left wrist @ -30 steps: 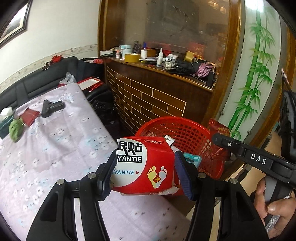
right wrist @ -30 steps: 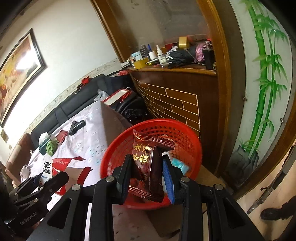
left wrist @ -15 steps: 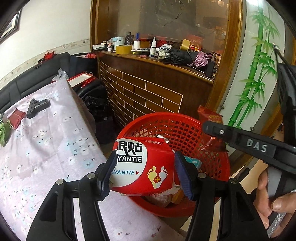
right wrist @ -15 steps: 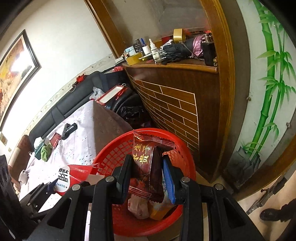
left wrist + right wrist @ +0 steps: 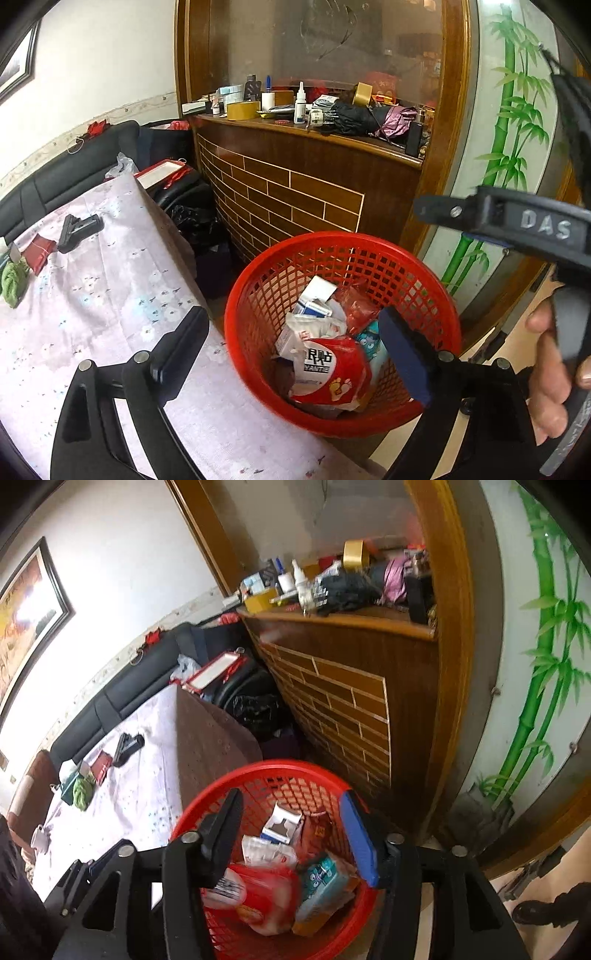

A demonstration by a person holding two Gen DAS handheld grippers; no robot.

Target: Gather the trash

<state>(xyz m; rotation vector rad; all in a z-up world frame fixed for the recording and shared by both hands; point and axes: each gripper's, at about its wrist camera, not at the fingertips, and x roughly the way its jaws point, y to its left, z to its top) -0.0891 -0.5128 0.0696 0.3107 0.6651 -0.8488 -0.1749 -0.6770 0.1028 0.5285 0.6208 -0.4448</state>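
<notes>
A cluttered living-room corner in daylight

A white wall (image 5: 122, 554) carries a framed picture (image 5: 26, 602) above a black sofa (image 5: 55, 177). A table (image 5: 110, 280) wears a pale flowered cloth. Beside it stands a wooden cabinet (image 5: 295, 192) with a brick-pattern front and a crowded ledge, next to a panel painted with green bamboo (image 5: 509, 122).

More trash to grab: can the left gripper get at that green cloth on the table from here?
Probably yes. The left gripper is open and empty over the basket, and the tablecloth between it and the green cloth looks bare.
</notes>
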